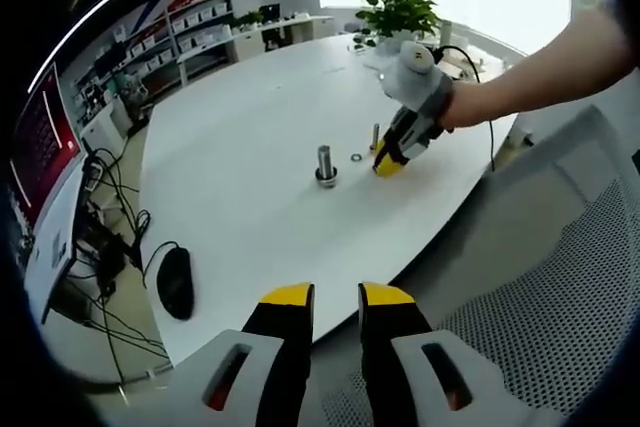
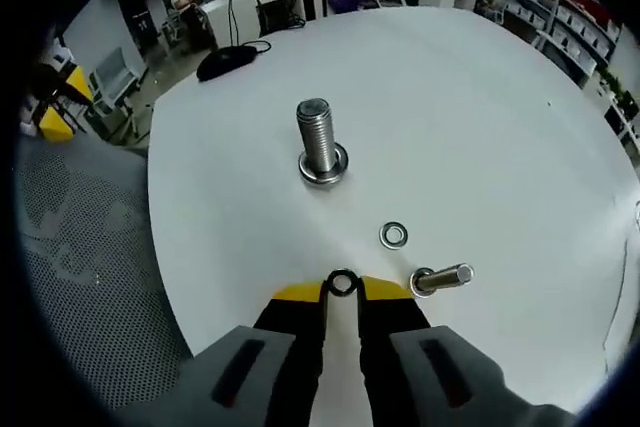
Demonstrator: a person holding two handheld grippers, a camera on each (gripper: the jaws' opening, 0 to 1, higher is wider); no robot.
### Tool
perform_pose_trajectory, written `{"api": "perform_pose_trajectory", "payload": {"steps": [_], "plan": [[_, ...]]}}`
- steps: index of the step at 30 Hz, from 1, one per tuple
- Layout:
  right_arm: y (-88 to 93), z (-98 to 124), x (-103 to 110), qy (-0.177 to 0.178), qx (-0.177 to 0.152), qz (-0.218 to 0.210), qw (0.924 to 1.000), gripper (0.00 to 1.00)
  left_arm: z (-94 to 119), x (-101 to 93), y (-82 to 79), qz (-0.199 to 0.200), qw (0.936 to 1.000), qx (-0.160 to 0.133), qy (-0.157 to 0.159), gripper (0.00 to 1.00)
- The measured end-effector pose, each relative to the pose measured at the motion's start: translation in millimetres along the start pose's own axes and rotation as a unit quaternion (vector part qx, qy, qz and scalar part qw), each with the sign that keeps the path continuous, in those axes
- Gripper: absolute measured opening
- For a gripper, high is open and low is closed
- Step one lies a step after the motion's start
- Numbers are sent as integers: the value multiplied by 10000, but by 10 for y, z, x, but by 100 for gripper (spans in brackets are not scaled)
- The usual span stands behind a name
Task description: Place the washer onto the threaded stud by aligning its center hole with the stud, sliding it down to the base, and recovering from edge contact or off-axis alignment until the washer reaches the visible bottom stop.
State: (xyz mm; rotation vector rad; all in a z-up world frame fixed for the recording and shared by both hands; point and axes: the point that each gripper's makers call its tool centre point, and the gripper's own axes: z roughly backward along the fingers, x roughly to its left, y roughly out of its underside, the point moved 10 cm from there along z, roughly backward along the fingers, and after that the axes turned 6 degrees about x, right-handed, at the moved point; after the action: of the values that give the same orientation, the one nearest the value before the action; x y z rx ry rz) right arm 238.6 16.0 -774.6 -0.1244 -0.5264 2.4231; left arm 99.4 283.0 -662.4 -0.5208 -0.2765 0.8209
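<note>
White and round, the surface (image 2: 520,127) is carrying everything near its edge. Standing upright is the threaded stud (image 2: 320,142), well inboard. The right gripper (image 2: 342,292) is pinching a washer (image 2: 342,283) by its rim, jaws nearly closed on it. It looks thin, stiff, light and slippery, so an edge grip suits. The left gripper (image 1: 335,299) is hanging back, jaws slightly parted, grasping nothing.

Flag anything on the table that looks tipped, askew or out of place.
One thing: a smaller bolt lies on its side near the right gripper, while the threaded stud stands upright. A loose washer lies flat beside it; another washer sits at the gripper's tips.
</note>
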Motion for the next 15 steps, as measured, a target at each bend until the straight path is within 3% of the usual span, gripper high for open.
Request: {"api": "perform_pose_trajectory", "payload": {"steps": [15], "plan": [[144, 238, -157, -67, -150, -347, 9993, 14, -2, 6, 4, 17, 10000, 3, -14, 15]]}}
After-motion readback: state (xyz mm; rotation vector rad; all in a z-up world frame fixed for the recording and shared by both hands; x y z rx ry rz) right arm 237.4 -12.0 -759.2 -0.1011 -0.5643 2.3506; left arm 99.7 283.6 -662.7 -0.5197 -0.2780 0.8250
